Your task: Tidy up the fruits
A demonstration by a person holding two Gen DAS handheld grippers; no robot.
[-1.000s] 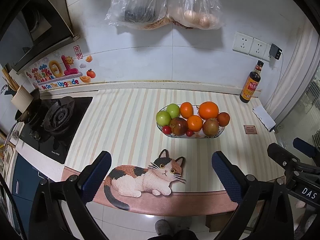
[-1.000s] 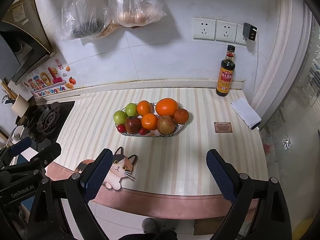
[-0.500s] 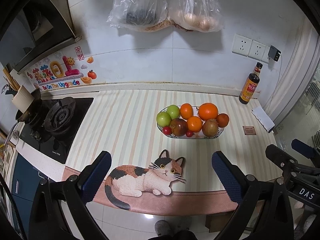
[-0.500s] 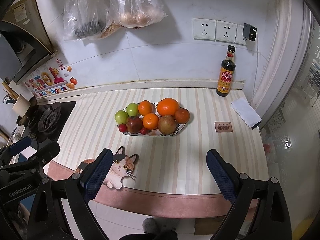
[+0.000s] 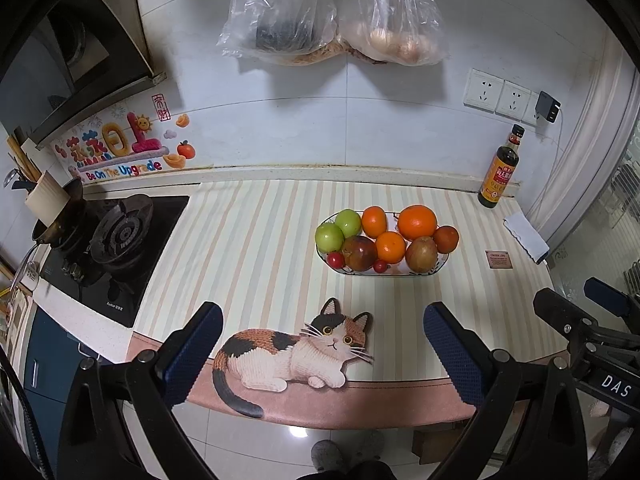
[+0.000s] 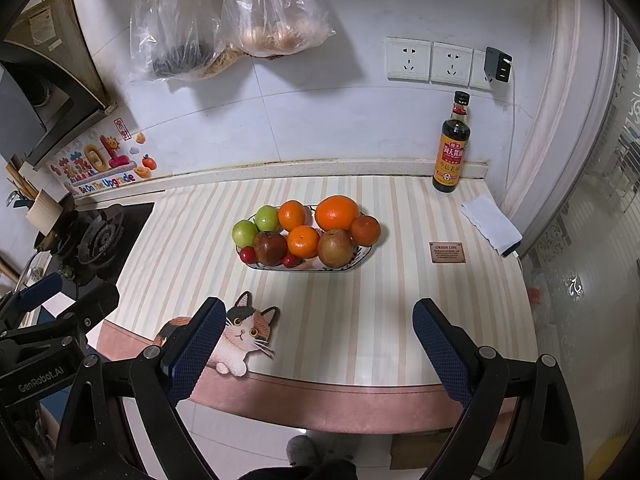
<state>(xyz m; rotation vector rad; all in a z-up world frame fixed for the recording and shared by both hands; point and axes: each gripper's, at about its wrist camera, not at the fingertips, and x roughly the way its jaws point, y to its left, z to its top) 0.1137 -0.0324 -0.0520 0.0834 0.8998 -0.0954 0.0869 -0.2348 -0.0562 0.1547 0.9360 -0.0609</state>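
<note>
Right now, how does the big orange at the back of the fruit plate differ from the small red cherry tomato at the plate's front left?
The big round orange is the largest fruit on the oval white plate; the small red cherry tomato is among the smallest. The orange is bright orange with a matte skin; the tomato is glossy red. The orange sits at the back right; the tomato sits at the front-left rim beside a green apple. Both are round, on the plate, and untouched by either gripper.

Ahead of your claws a striped counter (image 5: 256, 240) runs to a white tiled wall (image 5: 320, 128) with hanging plastic bags (image 5: 332, 12), sockets (image 6: 430, 62) up right, a gas hob (image 5: 116, 236) to the left and glossy floor tiles (image 5: 296, 440) beneath.
</note>
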